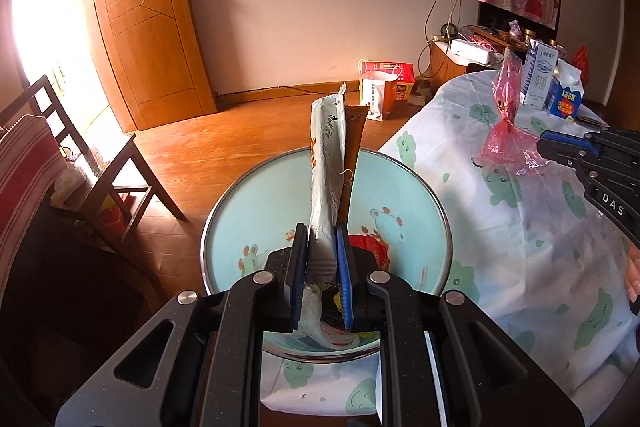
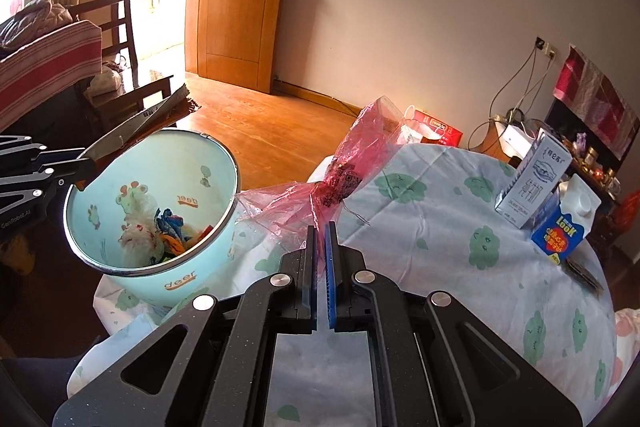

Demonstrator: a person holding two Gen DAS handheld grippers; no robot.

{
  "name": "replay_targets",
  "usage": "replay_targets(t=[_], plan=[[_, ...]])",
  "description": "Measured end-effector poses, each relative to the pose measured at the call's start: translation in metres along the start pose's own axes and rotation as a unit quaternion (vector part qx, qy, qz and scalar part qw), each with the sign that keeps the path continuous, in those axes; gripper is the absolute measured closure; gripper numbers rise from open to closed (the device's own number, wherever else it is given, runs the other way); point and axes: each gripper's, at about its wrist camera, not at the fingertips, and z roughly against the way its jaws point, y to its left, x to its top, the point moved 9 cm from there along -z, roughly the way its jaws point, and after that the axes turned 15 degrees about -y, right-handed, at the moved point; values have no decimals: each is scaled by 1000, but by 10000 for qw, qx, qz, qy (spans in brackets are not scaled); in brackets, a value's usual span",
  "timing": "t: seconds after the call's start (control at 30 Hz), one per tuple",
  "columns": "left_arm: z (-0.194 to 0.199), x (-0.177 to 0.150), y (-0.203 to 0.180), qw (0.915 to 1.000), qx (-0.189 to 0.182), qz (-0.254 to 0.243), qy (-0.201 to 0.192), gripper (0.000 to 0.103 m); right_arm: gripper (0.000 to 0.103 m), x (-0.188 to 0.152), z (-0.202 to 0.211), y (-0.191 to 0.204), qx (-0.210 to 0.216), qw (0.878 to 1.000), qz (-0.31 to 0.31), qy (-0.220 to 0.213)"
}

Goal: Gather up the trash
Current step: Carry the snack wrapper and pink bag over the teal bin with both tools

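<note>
Where cartons [image 2: 536, 183] stand, bin [image 2: 120, 269] well apart.

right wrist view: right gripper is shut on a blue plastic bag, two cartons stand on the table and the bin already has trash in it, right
Nearly. The plastic bag is pink-red and see-through, not blue; only the pad of the right gripper is blue. The right wrist view shows it. The rest holds: the gripper is shut on the bag, two cartons stand on the table, and the bin already has trash in it.

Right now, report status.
Left gripper shut on wrappers, over bin. Right gripper shut on red bag. Cartons on table, clear of path.
</note>
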Motion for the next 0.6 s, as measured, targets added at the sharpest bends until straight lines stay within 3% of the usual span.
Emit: replay_targets(t=[0.6], plan=[[3, -12, 30, 9996, 262, 73, 122, 89, 99, 9, -13, 37, 327, 9992, 225, 20]])
